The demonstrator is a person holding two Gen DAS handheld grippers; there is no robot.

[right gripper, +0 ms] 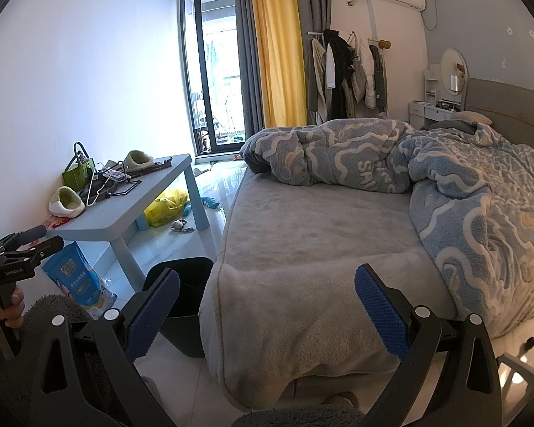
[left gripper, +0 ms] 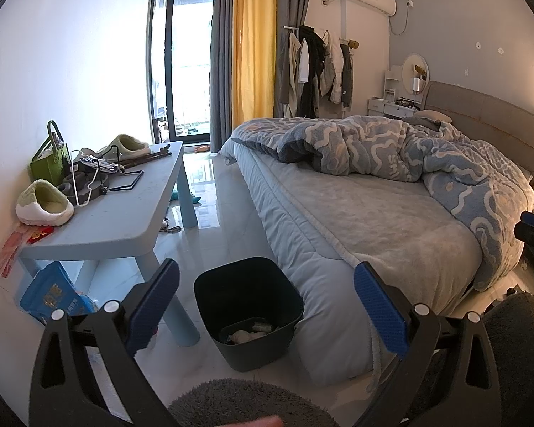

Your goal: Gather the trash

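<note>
A dark bin (left gripper: 249,306) stands on the floor between the blue table and the bed, with crumpled white trash (left gripper: 247,334) at its bottom. It also shows in the right wrist view (right gripper: 181,299), partly behind my finger. My left gripper (left gripper: 267,306) is open and empty, held above and in front of the bin. My right gripper (right gripper: 267,306) is open and empty, facing the foot of the bed. A blue snack bag (right gripper: 76,279) lies under the table; it also shows in the left wrist view (left gripper: 53,295). A yellow plastic bag (right gripper: 167,206) lies further under the table.
A light blue table (left gripper: 124,206) holds slippers, a green bag, hangers and clutter. The bed (right gripper: 302,242) with a blue patterned duvet fills the right. Small items lie on the glossy floor (left gripper: 210,192) toward the balcony door. A clothes rack stands behind the bed.
</note>
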